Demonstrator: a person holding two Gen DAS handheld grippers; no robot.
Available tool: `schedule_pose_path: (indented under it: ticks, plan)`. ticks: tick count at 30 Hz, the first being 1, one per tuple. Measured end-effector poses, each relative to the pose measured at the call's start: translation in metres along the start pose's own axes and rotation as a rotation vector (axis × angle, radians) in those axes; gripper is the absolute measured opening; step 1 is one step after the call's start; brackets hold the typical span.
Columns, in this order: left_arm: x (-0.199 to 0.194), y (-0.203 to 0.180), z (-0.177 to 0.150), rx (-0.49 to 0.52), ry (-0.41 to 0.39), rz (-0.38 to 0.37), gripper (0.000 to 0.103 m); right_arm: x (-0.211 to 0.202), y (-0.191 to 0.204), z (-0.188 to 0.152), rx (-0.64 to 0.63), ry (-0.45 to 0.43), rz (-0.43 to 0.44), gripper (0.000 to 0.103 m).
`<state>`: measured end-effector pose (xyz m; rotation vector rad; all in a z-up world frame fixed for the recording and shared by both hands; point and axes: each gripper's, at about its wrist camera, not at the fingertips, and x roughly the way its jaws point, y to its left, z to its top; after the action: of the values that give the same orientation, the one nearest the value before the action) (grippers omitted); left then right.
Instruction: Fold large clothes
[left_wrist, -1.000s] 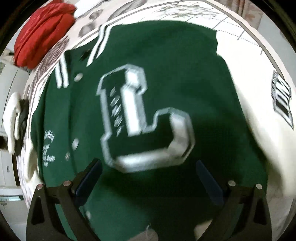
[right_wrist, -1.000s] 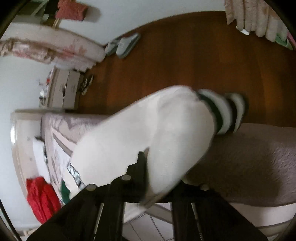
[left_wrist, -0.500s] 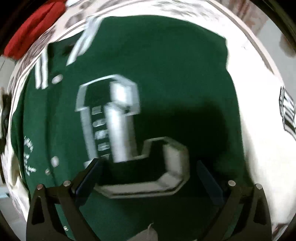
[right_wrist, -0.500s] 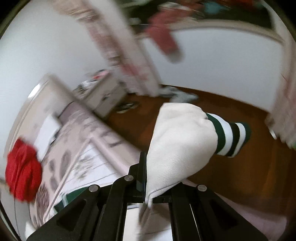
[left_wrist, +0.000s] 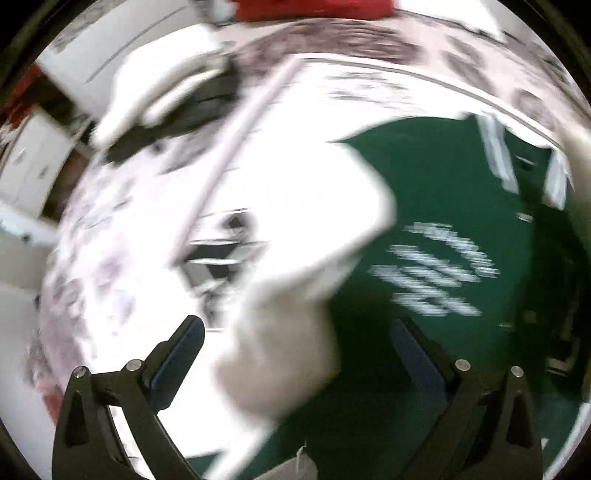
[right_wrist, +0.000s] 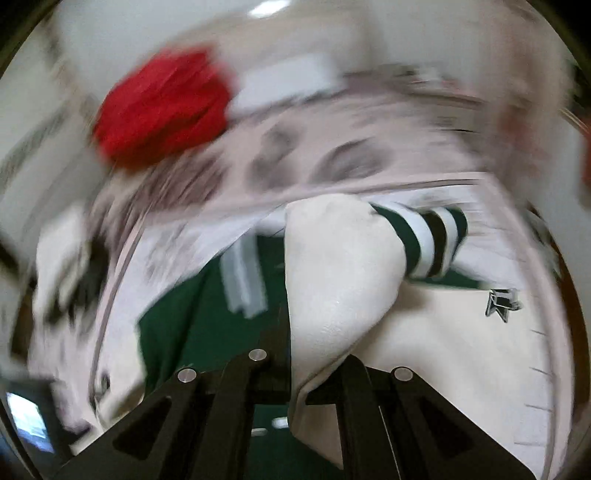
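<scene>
1. The bed (right_wrist: 369, 155) is covered with a pale spread (left_wrist: 110, 258) printed in grey-brown patterns; both views are heavily blurred.
2. A red garment (right_wrist: 166, 107) is bunched on the far part of the bed, next to a white pillow (right_wrist: 284, 83).
3. A white cabinet (left_wrist: 33, 162) stands beside the bed at the left edge of the left wrist view.
4. The green jacket (left_wrist: 461, 206) lies spread flat on the bed, its white lettering (left_wrist: 439, 273) facing up.
5. A cream sleeve (right_wrist: 340, 266) with a green-and-white striped cuff (right_wrist: 424, 240) is lifted above the jacket's green body.
6. The right gripper (right_wrist: 295, 369) has its jaws clamped together on that sleeve, the fabric bulging up out of them.
7. The left gripper (left_wrist: 295, 354) points steeply down at the bed with jaws spread wide. The other cream sleeve (left_wrist: 288, 354) lies under the gap, but the fingers (left_wrist: 177, 354) do not press it.
</scene>
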<state>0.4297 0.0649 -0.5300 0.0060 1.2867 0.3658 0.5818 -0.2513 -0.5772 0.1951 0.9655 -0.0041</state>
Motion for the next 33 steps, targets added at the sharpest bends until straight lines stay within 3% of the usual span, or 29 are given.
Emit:
schedule_pose_path:
  ticks: [2,4,5,7,9,11,13,17,20,22,24,26,31,33]
  plan:
    - [0.012,0.033,-0.004,-0.038,0.026,0.041,0.103,0.045,0.067,-0.026,-0.140,0.087,0.017,0.002]
    - [0.018,0.041,-0.007,-0.051,0.047,0.052,0.103,0.088,0.116,-0.061,-0.262,0.188,0.024,0.002]
    - [0.022,0.050,-0.009,-0.052,0.053,0.052,0.103,0.102,0.128,-0.077,-0.293,0.230,0.012,0.006]
    - [0.020,0.057,-0.016,-0.042,0.051,0.044,0.103,0.118,0.135,-0.100,-0.291,0.297,0.014,0.022]
    - [0.011,0.053,-0.018,-0.036,0.044,0.031,0.103,0.106,0.116,-0.107,-0.161,0.363,0.166,0.060]
    - [-0.008,0.036,-0.019,-0.034,0.039,0.003,0.103,0.076,0.087,-0.112,-0.034,0.364,0.276,0.067]
    - [-0.021,0.022,-0.014,-0.031,0.030,-0.031,0.103,0.042,0.050,-0.114,0.059,0.332,0.303,0.069]
    - [-0.031,-0.036,0.009,0.059,-0.009,-0.115,0.103,0.002,-0.045,-0.155,0.285,0.358,0.168,0.070]
    - [-0.016,-0.091,0.021,0.145,-0.013,-0.145,0.103,0.000,-0.104,-0.187,0.384,0.412,0.061,0.070]
    - [0.000,-0.127,0.028,0.199,-0.014,-0.108,0.103,0.010,-0.128,-0.203,0.384,0.449,0.000,0.070]
    - [0.017,-0.152,0.038,0.231,-0.055,-0.018,0.103,0.018,-0.143,-0.217,0.370,0.470,-0.049,0.070]
    - [0.027,-0.148,0.049,0.202,-0.076,0.053,0.103,0.017,-0.152,-0.228,0.385,0.448,-0.043,0.070]
    - [0.037,-0.077,0.057,-0.005,-0.019,0.069,0.103,0.007,-0.160,-0.241,0.428,0.395,-0.111,0.069]
    - [0.042,-0.054,0.055,-0.056,0.009,0.032,0.103,0.005,-0.166,-0.249,0.457,0.386,-0.126,0.068]
